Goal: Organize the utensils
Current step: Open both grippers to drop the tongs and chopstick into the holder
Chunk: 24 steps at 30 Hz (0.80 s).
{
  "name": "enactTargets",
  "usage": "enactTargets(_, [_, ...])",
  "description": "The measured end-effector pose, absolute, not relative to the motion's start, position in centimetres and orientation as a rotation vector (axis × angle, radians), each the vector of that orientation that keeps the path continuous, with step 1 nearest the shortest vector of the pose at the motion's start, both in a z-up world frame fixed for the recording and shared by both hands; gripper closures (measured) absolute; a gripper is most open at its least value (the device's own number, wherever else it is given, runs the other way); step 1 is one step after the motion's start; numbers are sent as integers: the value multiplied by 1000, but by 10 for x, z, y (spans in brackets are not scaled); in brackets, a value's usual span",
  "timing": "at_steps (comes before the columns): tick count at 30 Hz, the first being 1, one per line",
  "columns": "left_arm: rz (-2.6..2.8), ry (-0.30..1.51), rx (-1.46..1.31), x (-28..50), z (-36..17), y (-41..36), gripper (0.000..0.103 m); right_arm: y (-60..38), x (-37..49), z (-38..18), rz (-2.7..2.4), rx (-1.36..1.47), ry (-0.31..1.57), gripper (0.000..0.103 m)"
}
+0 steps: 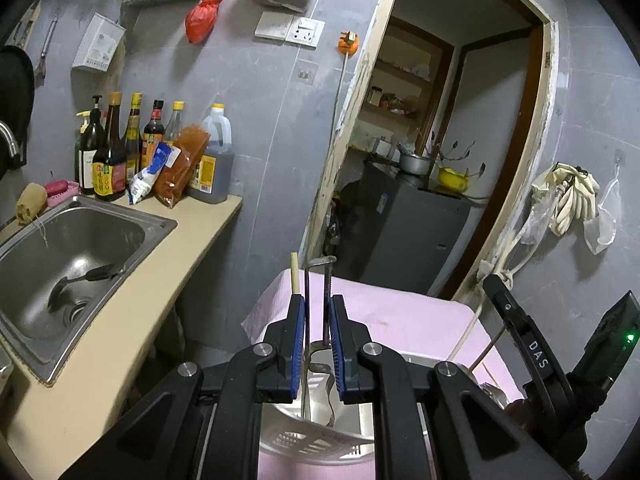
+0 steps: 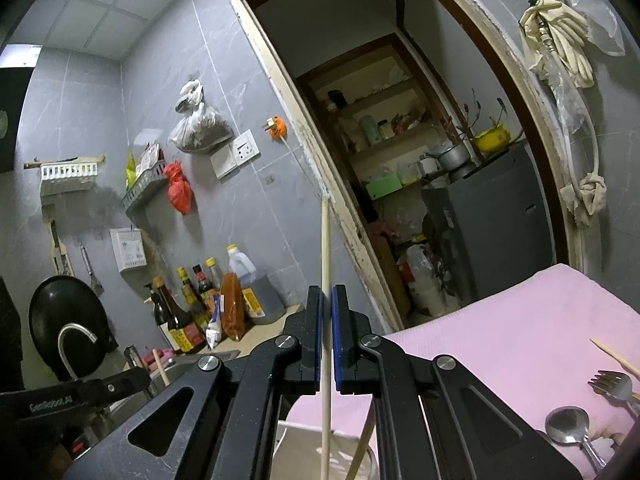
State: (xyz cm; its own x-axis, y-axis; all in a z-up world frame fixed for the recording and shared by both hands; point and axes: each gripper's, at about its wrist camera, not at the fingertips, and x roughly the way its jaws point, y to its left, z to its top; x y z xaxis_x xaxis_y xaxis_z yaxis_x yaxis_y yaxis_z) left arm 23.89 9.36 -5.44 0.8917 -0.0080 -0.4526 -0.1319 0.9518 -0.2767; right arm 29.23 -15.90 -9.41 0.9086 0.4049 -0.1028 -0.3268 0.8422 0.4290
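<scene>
Sauce bottles (image 1: 120, 148) beside steel sink (image 1: 24, 292); red bag (image 1: 203, 14) on wall.

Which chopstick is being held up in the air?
The pale chopstick standing upright between the right gripper's jaws. The other chopstick lies flat on the pink cloth, beside the fork.

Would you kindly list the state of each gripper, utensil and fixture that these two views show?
left gripper: shut on metal tongs, held upright over the white basket.
right gripper: shut on a chopstick, held upright.
spoon: lying on the pink cloth.
fork: lying on the cloth.
sink: no water visible, a dark utensil lying inside.
doorway: open.
</scene>
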Motion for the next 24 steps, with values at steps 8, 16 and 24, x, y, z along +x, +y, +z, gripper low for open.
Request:
enactTargets(8, [58, 473, -324, 233, -50, 91, 82, -173, 277, -87, 415, 399, 215, 82])
enactTargets(16, [53, 427, -326, 226, -32, 77, 56, -201, 263, -59, 409, 349, 220, 64])
enactTargets(24, [56, 386, -295, 219, -13, 40, 26, -252, 251, -34, 371, 299, 237, 22])
